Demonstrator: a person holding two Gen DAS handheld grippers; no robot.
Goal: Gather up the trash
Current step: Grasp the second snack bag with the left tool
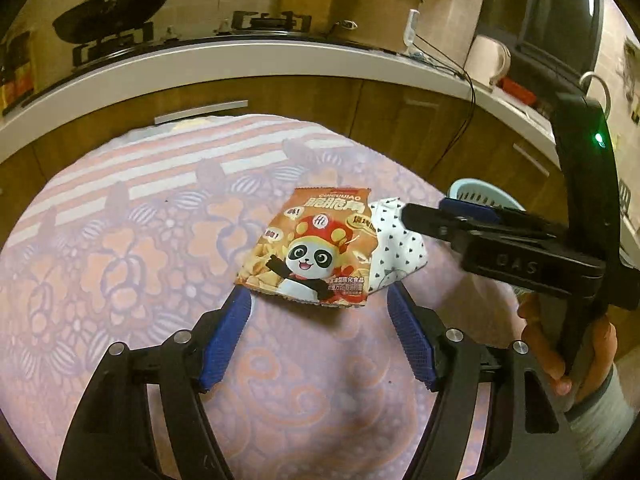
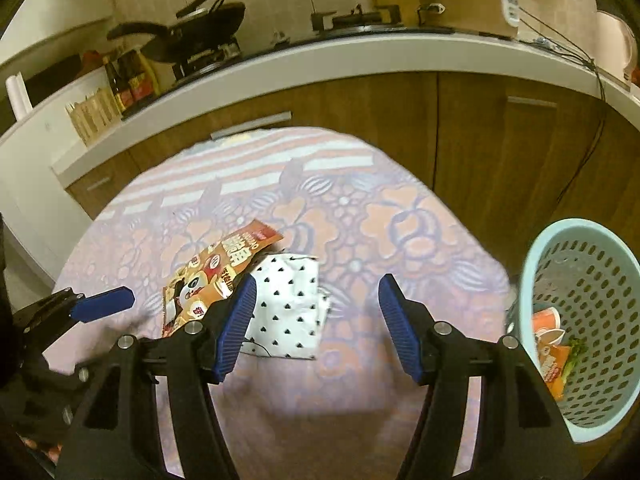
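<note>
Left gripper [image 1: 318,312] released, nothing between pads; right gripper [image 2: 318,300] likewise. Floral tablecloth [image 1: 120,260] before wooden kitchen cabinets [image 1: 400,116]. Orange panda snack bag [image 1: 312,246] overlapping white dotted wrapper [image 2: 290,300] mid-cloth; perforated blue basket [image 2: 588,320] beside cloth's edge.

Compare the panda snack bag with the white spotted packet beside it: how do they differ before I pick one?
The panda snack bag is orange and glossy with a cartoon panda; the white spotted packet is white with small black marks. The snack bag lies on top, overlapping the packet's edge; the packet sits partly underneath. The snack bag's near edge lifts off the cloth; the packet looks crumpled. Both lie on the patterned tablecloth, outside the basket.
</note>
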